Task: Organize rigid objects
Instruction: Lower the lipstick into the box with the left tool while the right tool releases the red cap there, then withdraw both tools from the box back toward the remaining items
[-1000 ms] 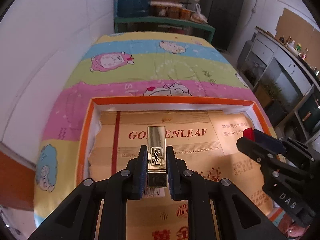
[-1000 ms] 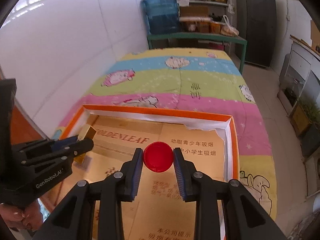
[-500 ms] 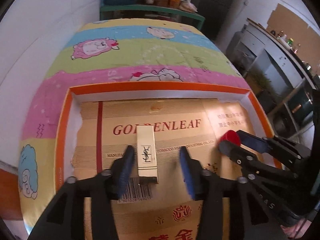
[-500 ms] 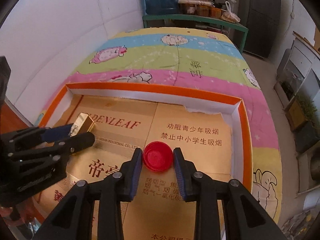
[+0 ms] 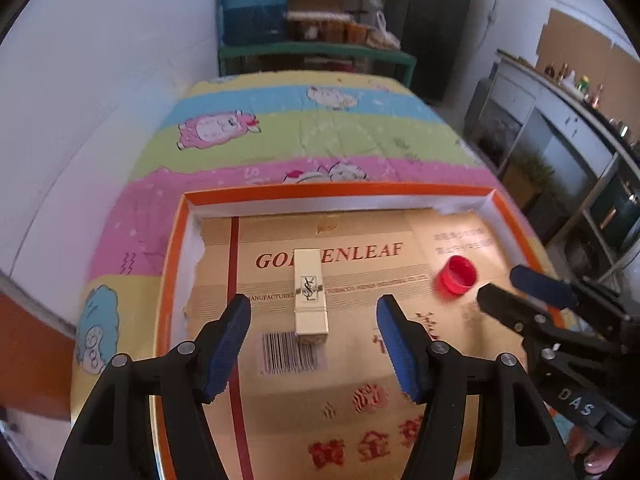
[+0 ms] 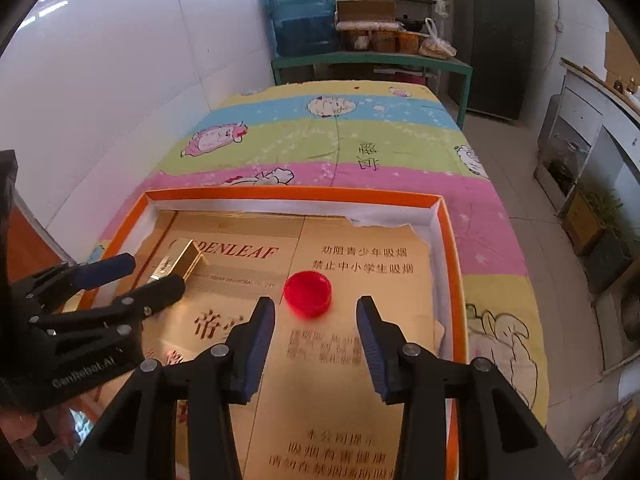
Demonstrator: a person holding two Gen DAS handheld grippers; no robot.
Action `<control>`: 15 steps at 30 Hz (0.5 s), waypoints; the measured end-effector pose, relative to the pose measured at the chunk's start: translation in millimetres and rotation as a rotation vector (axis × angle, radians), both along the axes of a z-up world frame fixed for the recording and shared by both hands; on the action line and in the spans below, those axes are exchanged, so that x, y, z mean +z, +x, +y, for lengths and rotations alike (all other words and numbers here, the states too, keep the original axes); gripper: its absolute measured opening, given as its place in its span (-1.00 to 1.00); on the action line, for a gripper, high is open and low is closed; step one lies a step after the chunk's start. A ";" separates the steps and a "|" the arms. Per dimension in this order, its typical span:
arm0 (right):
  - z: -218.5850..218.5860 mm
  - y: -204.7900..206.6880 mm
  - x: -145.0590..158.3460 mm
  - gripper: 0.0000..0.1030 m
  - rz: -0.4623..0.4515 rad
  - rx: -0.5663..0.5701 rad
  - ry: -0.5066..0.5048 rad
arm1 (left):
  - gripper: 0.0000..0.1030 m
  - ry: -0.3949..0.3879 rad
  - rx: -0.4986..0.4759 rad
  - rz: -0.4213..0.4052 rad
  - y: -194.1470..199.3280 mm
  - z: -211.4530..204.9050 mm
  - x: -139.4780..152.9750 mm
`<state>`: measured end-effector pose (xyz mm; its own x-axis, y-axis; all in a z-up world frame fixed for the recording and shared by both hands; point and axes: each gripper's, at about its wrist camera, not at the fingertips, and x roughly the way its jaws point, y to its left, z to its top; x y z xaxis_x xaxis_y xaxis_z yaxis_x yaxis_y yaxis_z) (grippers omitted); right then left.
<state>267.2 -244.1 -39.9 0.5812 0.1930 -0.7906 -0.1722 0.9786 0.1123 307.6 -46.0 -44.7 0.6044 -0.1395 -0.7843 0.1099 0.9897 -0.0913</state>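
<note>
Both jaws apart, gold lipstick case and red cap lying free in the orange tray.

Left wrist view: the left gripper [image 5: 313, 322] fills the lower centre of the frame with its jaws wide apart; the gold lipstick case [image 5: 309, 291] lies flat on the tray's gold cardboard liner [image 5: 352, 364], just ahead of the gap between the jaws and touching neither. The red cap [image 5: 457, 275] sits at centre right, just in front of the right gripper [image 5: 505, 289], which enters from the right edge.
Right wrist view: the right gripper [image 6: 315, 317] has its jaws apart, and the red cap [image 6: 307, 292] rests at centre frame, just beyond the tips and nearer the left one. The gold lipstick case [image 6: 178, 261] lies at centre left beside the left gripper [image 6: 151, 275]. The orange tray [image 6: 449, 240] sits on a striped bedspread [image 6: 340, 136].
</note>
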 end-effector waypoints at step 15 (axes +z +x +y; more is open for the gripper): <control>2.1 -54.3 33.2 -0.18 -0.065 -0.033 0.029 | 0.29 -0.035 0.032 -0.102 -76.4 8.5 42.8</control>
<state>212.9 -242.0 -6.7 0.6377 0.1954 -0.7451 -0.1478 0.9804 0.1306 231.3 -37.5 -1.9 0.6854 -0.1451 -0.7135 0.0884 0.9893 -0.1162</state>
